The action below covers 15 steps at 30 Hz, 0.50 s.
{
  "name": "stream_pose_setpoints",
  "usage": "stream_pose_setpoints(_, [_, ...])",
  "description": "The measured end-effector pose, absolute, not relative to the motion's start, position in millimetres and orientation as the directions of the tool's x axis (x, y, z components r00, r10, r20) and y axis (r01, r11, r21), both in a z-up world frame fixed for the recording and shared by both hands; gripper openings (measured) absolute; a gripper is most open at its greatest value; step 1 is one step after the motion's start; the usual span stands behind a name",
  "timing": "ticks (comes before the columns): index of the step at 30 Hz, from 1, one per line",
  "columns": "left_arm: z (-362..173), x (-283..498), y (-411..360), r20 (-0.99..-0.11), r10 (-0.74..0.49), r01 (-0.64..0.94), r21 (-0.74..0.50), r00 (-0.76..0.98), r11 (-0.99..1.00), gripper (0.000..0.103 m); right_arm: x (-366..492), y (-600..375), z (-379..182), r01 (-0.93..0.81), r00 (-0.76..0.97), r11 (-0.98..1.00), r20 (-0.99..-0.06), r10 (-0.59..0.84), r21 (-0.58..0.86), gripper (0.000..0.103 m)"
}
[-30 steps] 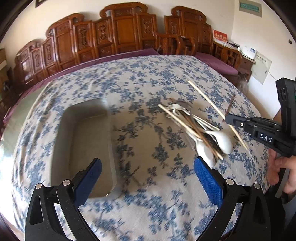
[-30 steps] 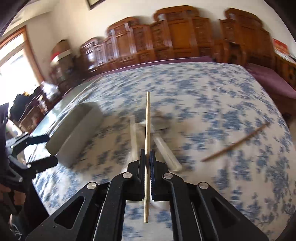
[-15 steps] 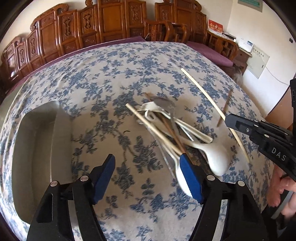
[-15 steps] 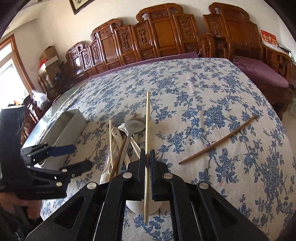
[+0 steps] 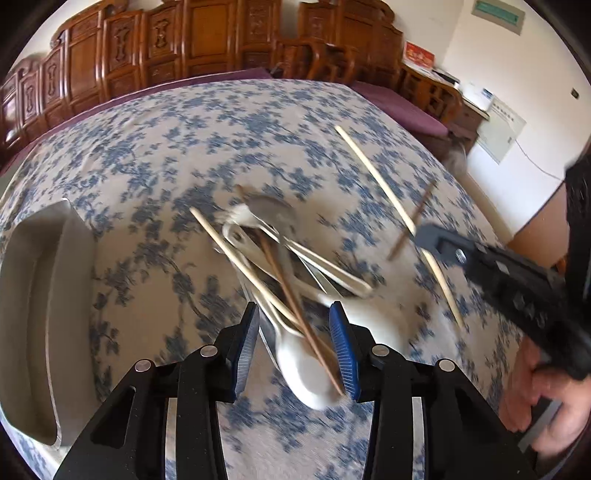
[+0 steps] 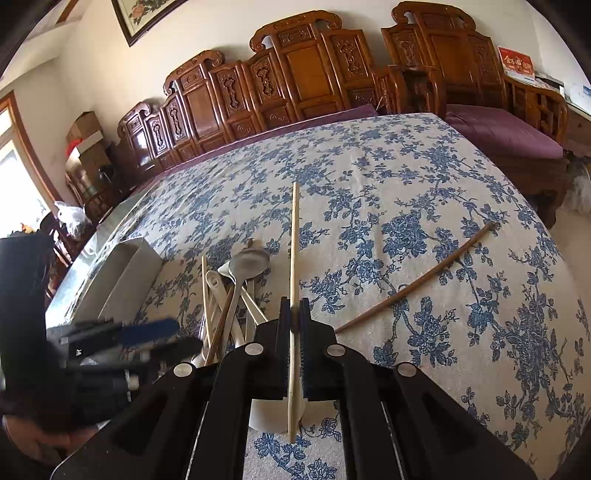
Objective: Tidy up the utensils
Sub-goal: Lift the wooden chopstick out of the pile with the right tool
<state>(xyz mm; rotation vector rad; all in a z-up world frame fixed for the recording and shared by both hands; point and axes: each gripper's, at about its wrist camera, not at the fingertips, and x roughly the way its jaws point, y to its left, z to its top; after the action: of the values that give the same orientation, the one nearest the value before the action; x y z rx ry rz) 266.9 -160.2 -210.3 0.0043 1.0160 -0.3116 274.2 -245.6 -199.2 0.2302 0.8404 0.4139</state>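
On the blue-flowered tablecloth (image 6: 424, 192), beside the grey rectangular tray (image 5: 33, 314), lies the utensil heap. The left gripper (image 5: 297, 341), jaws closing around the white ceramic spoon (image 5: 301, 363) and a brown chopstick (image 5: 295, 295), should centre on one item only. The right gripper (image 6: 294, 325) pinches a pale wooden chopstick (image 6: 294, 240).

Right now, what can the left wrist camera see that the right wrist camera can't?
Only the left wrist view shows the inside of the gray tray and the left gripper closing its blue fingers around the white spoon and a brown chopstick.

Only the right wrist view shows a framed picture on the wall.

Both show the utensil pile, the pale chopstick clamped in the right gripper, and a dark chopstick lying alone.
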Motion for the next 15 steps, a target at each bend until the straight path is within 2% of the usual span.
stream_pose_setpoints(5, [-222.0, 261.6, -175.6, -0.861, -0.186, 0.273, -0.057, 0.473, 0.96, 0.037, 273.7, -243.8, -198.4, -0.269, 0.594, 0.896, -0.671, 0.443, 0.354, 0.006])
stream_pose_setpoints(14, [-221.6, 258.2, -172.7, -0.876, -0.181, 0.275, -0.058, 0.448, 0.96, 0.015, 273.3, -240.8, -196.9, -0.275, 0.592, 0.897, -0.674, 0.443, 0.348, 0.006])
stream_pose_setpoints(15, [-221.2, 257.6, -172.8, -0.875, -0.183, 0.277, -0.058, 0.448, 0.959, 0.01, 273.0, -239.7, -196.9, -0.277, 0.591, 0.897, -0.675, 0.442, 0.345, 0.006])
